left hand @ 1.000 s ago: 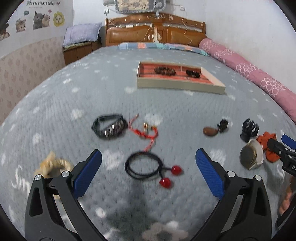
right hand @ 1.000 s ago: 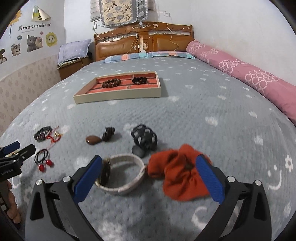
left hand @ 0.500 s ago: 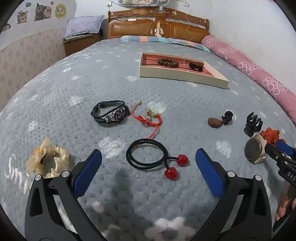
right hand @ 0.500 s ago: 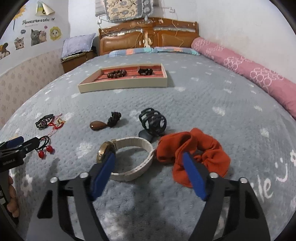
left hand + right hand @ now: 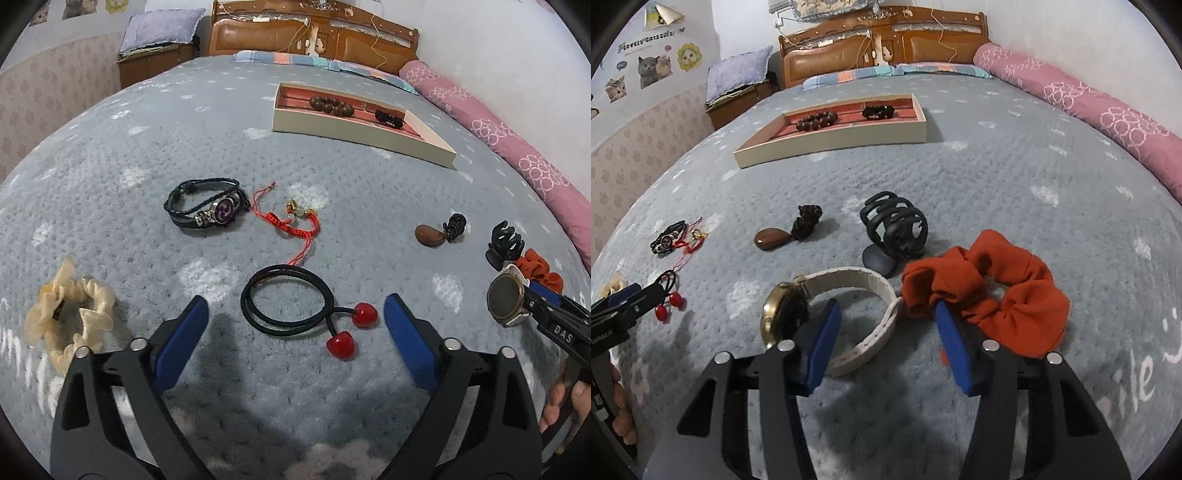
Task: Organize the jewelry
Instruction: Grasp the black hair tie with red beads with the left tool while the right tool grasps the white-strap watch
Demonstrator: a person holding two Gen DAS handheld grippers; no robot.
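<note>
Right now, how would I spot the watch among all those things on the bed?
Start at the orange scrunchie on the grey bedspread. The watch lies just left of it, in front of the black claw clip. It alone has a round gold-rimmed dark face and a cream strap.

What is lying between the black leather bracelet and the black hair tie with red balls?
In the left wrist view, a red cord bracelet lies between the leather bracelet and the hair tie; otherwise only blanket.

A wooden headboard (image 5: 882, 40) is seen behind the grey bedspread (image 5: 1015, 192); a pink bolster (image 5: 1082, 107) is laid along its right edge.
</note>
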